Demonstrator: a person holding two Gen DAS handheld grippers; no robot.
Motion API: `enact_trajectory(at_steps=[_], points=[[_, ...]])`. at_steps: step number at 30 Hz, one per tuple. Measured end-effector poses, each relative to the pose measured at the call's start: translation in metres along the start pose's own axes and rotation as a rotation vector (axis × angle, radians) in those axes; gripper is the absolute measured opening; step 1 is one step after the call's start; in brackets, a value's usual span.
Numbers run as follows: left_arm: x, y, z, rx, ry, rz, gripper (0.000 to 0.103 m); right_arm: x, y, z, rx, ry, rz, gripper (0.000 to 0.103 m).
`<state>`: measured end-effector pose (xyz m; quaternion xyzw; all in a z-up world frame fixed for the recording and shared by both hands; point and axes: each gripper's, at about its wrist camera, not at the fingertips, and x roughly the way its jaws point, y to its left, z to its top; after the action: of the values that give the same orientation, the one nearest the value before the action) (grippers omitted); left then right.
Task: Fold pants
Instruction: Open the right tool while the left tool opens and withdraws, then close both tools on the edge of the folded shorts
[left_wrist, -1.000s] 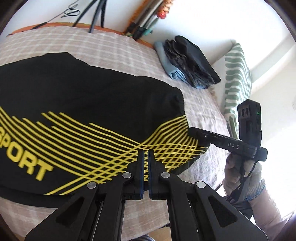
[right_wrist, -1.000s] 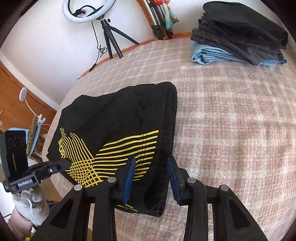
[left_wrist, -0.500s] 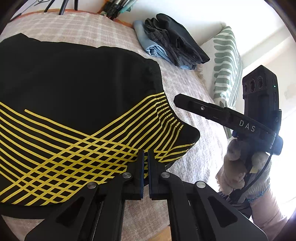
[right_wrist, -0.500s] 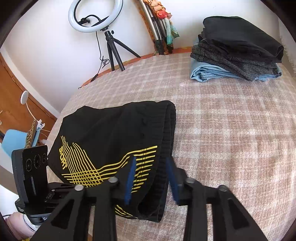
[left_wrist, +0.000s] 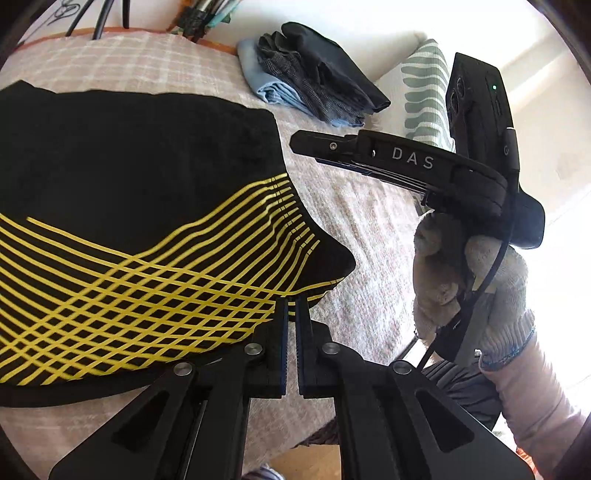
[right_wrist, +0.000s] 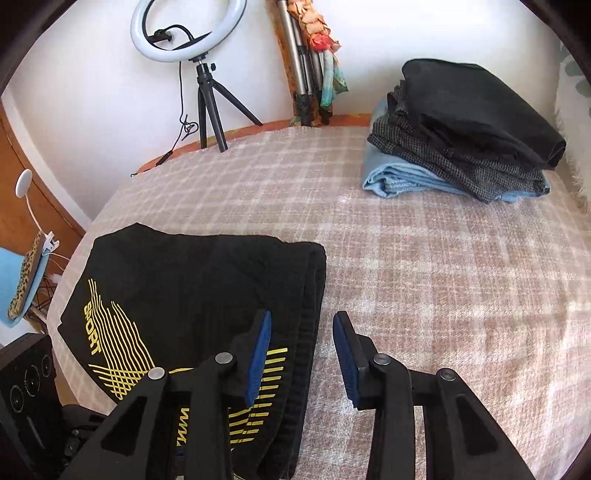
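Black sport pants (left_wrist: 140, 192) with yellow lines lie folded on the checked bed cover; they also show in the right wrist view (right_wrist: 192, 295). My left gripper (left_wrist: 291, 306) is shut on the near corner of the pants, which lifts slightly. My right gripper (right_wrist: 302, 325) is open and empty, hovering over the pants' right folded edge. It also shows in the left wrist view (left_wrist: 317, 147), above the bed to the right of the pants.
A stack of folded clothes (right_wrist: 465, 129) sits at the far right of the bed (right_wrist: 443, 295). A ring light on a tripod (right_wrist: 192, 37) stands behind the bed. A green-patterned pillow (left_wrist: 424, 96) lies at the right. The bed's near edge is just below my grippers.
My right gripper has lifted off the pants' edge and opened wider. My left gripper has stayed shut on the corner as its view slid right along the pants.
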<state>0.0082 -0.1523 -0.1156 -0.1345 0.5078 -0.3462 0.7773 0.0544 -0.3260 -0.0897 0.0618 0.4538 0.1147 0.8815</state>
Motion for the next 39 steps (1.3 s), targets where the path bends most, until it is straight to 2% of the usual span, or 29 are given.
enact_trajectory(at_steps=[4,5,7,14,16,18,20,23,26,28,32,35,39], points=[[-0.063,0.02,0.002,0.045,-0.084,0.134,0.016,-0.019,0.028,0.011,-0.08,-0.059,0.032,0.041],[-0.082,0.03,0.0,0.046,-0.115,0.178,0.023,-0.022,0.039,0.013,-0.118,-0.07,0.038,0.041],[-0.117,0.056,-0.003,0.018,-0.178,0.274,0.029,-0.027,0.064,0.016,-0.201,-0.084,0.075,0.041],[-0.214,0.175,-0.029,-0.273,-0.3,0.525,0.029,-0.01,0.164,-0.006,-0.472,-0.018,0.311,0.041],[-0.227,0.205,-0.036,-0.366,-0.295,0.526,0.029,0.002,0.19,-0.017,-0.539,0.02,0.362,0.041],[-0.238,0.231,-0.043,-0.479,-0.31,0.494,0.029,0.012,0.212,-0.032,-0.609,0.058,0.402,0.041],[-0.242,0.247,-0.046,-0.529,-0.315,0.474,0.031,0.019,0.229,-0.046,-0.675,0.089,0.425,0.041],[-0.241,0.261,-0.047,-0.562,-0.319,0.469,0.046,0.033,0.247,-0.063,-0.732,0.132,0.429,0.041],[-0.235,0.273,-0.048,-0.596,-0.299,0.43,0.046,0.046,0.259,-0.073,-0.771,0.155,0.402,0.039],[-0.232,0.278,-0.05,-0.605,-0.29,0.452,0.047,0.055,0.262,-0.077,-0.793,0.169,0.376,0.038],[-0.236,0.283,-0.048,-0.618,-0.307,0.44,0.047,0.069,0.263,-0.079,-0.814,0.187,0.334,0.032],[-0.236,0.282,-0.049,-0.62,-0.308,0.432,0.046,0.073,0.263,-0.08,-0.814,0.193,0.334,0.025],[-0.234,0.279,-0.051,-0.613,-0.3,0.416,0.039,0.07,0.264,-0.079,-0.816,0.184,0.347,0.02]])
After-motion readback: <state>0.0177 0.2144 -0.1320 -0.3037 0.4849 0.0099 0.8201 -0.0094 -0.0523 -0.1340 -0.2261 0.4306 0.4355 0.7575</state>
